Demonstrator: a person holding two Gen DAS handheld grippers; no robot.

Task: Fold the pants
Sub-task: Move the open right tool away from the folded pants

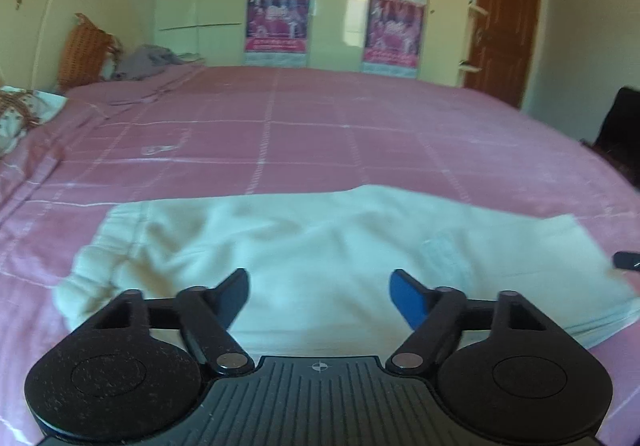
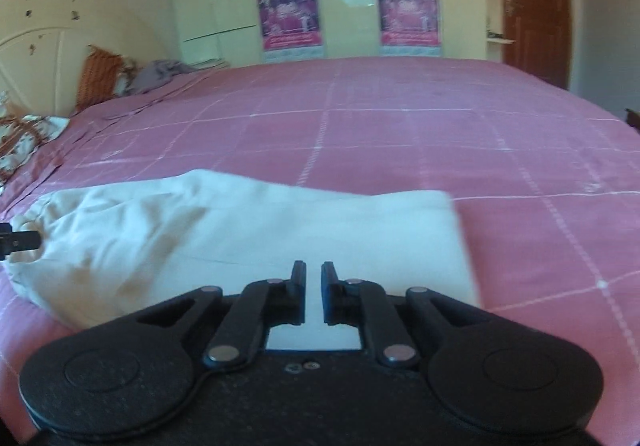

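pink checked bedspread (image 1: 320,142) bears soft, cream folded pants (image 1: 320,246).

Cream pants (image 1: 320,246) folded lengthwise on a pink checked bedspread (image 1: 320,134).
They lie flat across the bed's near side, the gathered elastic waistband bunched at the left end, the squared-off end to the right, soft creases through the middle.

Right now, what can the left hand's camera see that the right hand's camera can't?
Only the left wrist view shows the left gripper with its jaws apart, plus a dark object beyond the bed's right edge. Only the right wrist view shows the right gripper, jaws nearly together and empty. Both show the cream pants lying on the pink bedspread, the wardrobe posters and the brown door.
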